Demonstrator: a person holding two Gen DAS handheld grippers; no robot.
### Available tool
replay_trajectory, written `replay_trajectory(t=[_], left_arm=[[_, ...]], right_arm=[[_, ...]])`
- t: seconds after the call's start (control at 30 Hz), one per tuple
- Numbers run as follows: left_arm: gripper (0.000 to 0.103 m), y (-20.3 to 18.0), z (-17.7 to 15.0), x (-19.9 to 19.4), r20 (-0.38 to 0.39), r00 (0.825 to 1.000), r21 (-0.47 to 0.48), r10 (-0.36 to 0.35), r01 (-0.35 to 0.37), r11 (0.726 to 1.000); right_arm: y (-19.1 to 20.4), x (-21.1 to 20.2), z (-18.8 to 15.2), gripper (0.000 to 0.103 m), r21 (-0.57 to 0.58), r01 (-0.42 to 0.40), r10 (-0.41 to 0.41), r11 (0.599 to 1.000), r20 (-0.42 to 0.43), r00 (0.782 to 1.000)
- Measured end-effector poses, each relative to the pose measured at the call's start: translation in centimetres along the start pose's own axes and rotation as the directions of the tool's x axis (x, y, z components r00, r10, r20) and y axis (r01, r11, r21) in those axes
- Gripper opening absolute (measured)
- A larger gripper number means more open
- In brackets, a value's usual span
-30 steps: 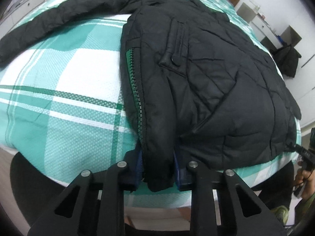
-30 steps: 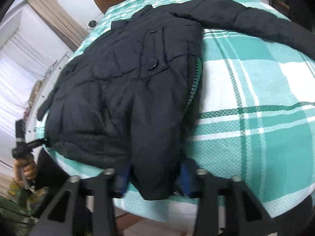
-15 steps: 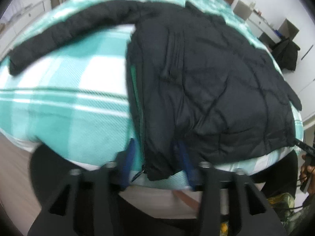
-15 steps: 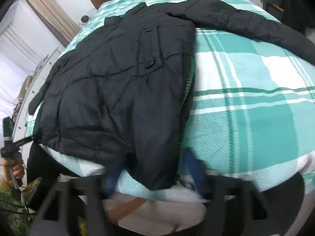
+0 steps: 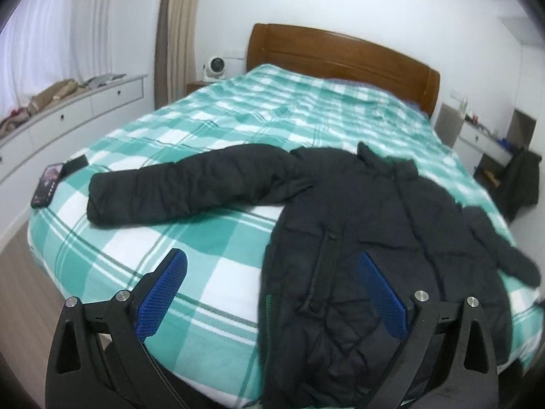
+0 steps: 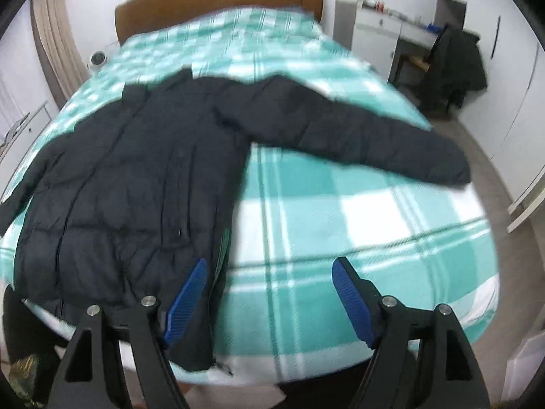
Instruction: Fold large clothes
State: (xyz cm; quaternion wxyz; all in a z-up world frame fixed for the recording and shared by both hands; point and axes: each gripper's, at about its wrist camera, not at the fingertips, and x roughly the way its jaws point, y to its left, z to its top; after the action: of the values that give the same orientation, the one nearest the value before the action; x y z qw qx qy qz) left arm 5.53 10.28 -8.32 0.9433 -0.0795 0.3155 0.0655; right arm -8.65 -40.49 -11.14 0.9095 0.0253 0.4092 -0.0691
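Note:
A black puffer jacket point(image 5: 368, 245) lies front up on the green-and-white checked bed point(image 5: 218, 252), its hem at the near edge. One sleeve point(image 5: 190, 184) stretches out to the left in the left wrist view. In the right wrist view the jacket point(image 6: 129, 184) lies left and its other sleeve point(image 6: 368, 139) reaches right. My left gripper point(image 5: 272, 288) is open and empty above the hem. My right gripper point(image 6: 269, 298) is open and empty, its left finger point(image 6: 185, 298) over the hem edge.
A phone point(image 5: 46, 189) lies near the bed's left edge. A wooden headboard point(image 5: 340, 58) stands at the far end. White drawers point(image 5: 68, 109) run along the left wall. A chair with dark clothes point(image 6: 453, 68) and a desk point(image 6: 385, 30) stand to the right.
Both grippers have let go of the jacket's hem, opened wide and pulled back and up from the bed. The jacket now lies flat on its own.

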Motion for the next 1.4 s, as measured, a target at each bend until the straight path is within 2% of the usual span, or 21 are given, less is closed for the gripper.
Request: replay_trajectory(t=[0.07, 0.13, 0.3, 0.47, 0.6, 0.67, 0.7, 0.73, 0.87, 0.93, 0.97, 1.03, 1.07, 1.1, 1.13, 1.2, 1.23, 1.27, 1.3, 1.33, 1.4], left_arm=[[0.100, -0.4, -0.7, 0.3, -0.038, 0.999, 0.034, 0.003, -0.002, 0.999], [0.100, -0.9, -2.0, 1.1, -0.122, 0.992, 0.063, -0.042, 0.050, 0.997], [0.100, -3.0, -3.3, 2.2, -0.242, 0.969, 0.139, -0.048, 0.083, 0.987], [0.101, -3.3, -3.0, 2.3, -0.276, 0.959, 0.108, -0.070, 0.104, 0.989], [0.101, -2.4, -2.7, 2.2, -0.293, 0.950, 0.033, -0.107, 0.122, 0.992], [0.101, -1.8, -2.7, 2.3, -0.300, 0.949, 0.006, -0.097, 0.104, 0.995], [0.101, -1.5, -2.7, 2.4, -0.302, 0.949, -0.006, -0.089, 0.091, 0.996], [0.101, -1.3, -2.8, 2.5, -0.306, 0.948, -0.017, -0.084, 0.083, 0.996], [0.101, -1.1, -3.1, 2.5, -0.324, 0.943, -0.029, -0.072, 0.066, 0.997], [0.101, -1.0, -3.2, 2.5, -0.327, 0.943, -0.022, -0.064, 0.060, 0.998], [0.101, -1.0, -3.3, 2.5, -0.331, 0.942, -0.019, -0.059, 0.056, 0.998], [0.101, -1.0, -3.4, 2.6, -0.339, 0.939, -0.018, -0.055, 0.052, 0.998], [0.101, -1.0, -3.4, 2.7, -0.342, 0.938, -0.019, -0.053, 0.050, 0.999], [0.101, -1.0, -3.4, 2.6, -0.344, 0.938, -0.020, -0.051, 0.047, 0.999], [0.101, -0.9, -3.4, 2.6, -0.342, 0.938, -0.019, -0.049, 0.046, 0.999], [0.101, -0.8, -3.5, 2.3, -0.333, 0.942, -0.010, -0.039, 0.037, 0.999], [0.101, -0.8, -3.5, 2.4, -0.333, 0.943, -0.004, -0.031, 0.031, 1.000], [0.101, -0.8, -3.6, 2.5, -0.335, 0.942, -0.001, -0.028, 0.030, 1.000], [0.101, -0.9, -3.7, 2.8, -0.342, 0.939, 0.004, -0.027, 0.030, 1.000], [0.101, -0.9, -3.8, 3.0, -0.349, 0.937, 0.006, -0.027, 0.031, 1.000], [0.101, -1.1, -3.9, 3.3, -0.355, 0.934, 0.003, -0.032, 0.036, 0.999]], right_arm=[[-0.6, -1.7, 0.4, 0.078, 0.004, 0.004, -0.004, 1.000, 0.152, 0.988], [-1.2, -2.0, 0.7, 0.081, 0.004, -0.045, 0.043, 0.999, 0.212, 0.976], [-3.5, 1.0, 1.5, 0.083, 0.048, -0.057, 0.051, 0.997, 0.122, 0.991], [-8.6, 4.4, 2.1, 0.083, 0.257, -0.026, 0.006, 0.966, 0.078, 0.997], [-16.0, 7.1, 2.2, 0.083, 0.525, -0.109, 0.064, 0.844, 0.103, 0.993], [-20.5, 8.6, 2.0, 0.083, 0.665, -0.164, 0.083, 0.729, 0.152, 0.985], [-21.7, 9.1, 1.9, 0.083, 0.695, -0.179, 0.086, 0.696, 0.167, 0.982], [-23.9, 10.6, 1.7, 0.083, 0.756, -0.201, 0.103, 0.624, 0.174, 0.979], [-28.1, 14.7, 0.1, 0.081, 0.889, -0.211, 0.122, 0.406, 0.177, 0.977], [-29.2, 15.7, 0.2, 0.077, 0.901, -0.221, 0.085, 0.374, 0.204, 0.975], [-29.4, 15.9, 0.5, 0.073, 0.900, -0.224, 0.067, 0.374, 0.215, 0.974], [-29.9, 16.8, 1.6, 0.048, 0.896, -0.196, 0.039, 0.400, 0.197, 0.980], [-29.9, 16.9, 2.0, 0.019, 0.895, -0.158, 0.021, 0.417, 0.164, 0.986], [-29.5, 16.5, 2.8, 0.013, 0.886, -0.122, -0.008, 0.446, 0.140, 0.990], [-28.5, 15.7, 3.7, 0.010, 0.865, -0.104, -0.040, 0.491, 0.142, 0.989], [-25.9, 13.5, 6.1, 0.008, 0.782, -0.101, -0.072, 0.615, 0.183, 0.981], [-22.8, 11.2, 8.2, 0.008, 0.678, -0.090, -0.088, 0.730, 0.223, 0.971], [-20.3, 9.3, 9.5, 0.008, 0.586, -0.085, -0.088, 0.806, 0.260, 0.962], [-18.8, 8.2, 10.3, 0.008, 0.525, -0.084, -0.082, 0.847, 0.285, 0.955], [-14.9, 5.8, 11.6, 0.008, 0.397, -0.077, -0.064, 0.915, 0.332, 0.941], [-10.3, 3.4, 13.1, 0.008, 0.247, -0.063, -0.034, 0.967, 0.371, 0.928]])
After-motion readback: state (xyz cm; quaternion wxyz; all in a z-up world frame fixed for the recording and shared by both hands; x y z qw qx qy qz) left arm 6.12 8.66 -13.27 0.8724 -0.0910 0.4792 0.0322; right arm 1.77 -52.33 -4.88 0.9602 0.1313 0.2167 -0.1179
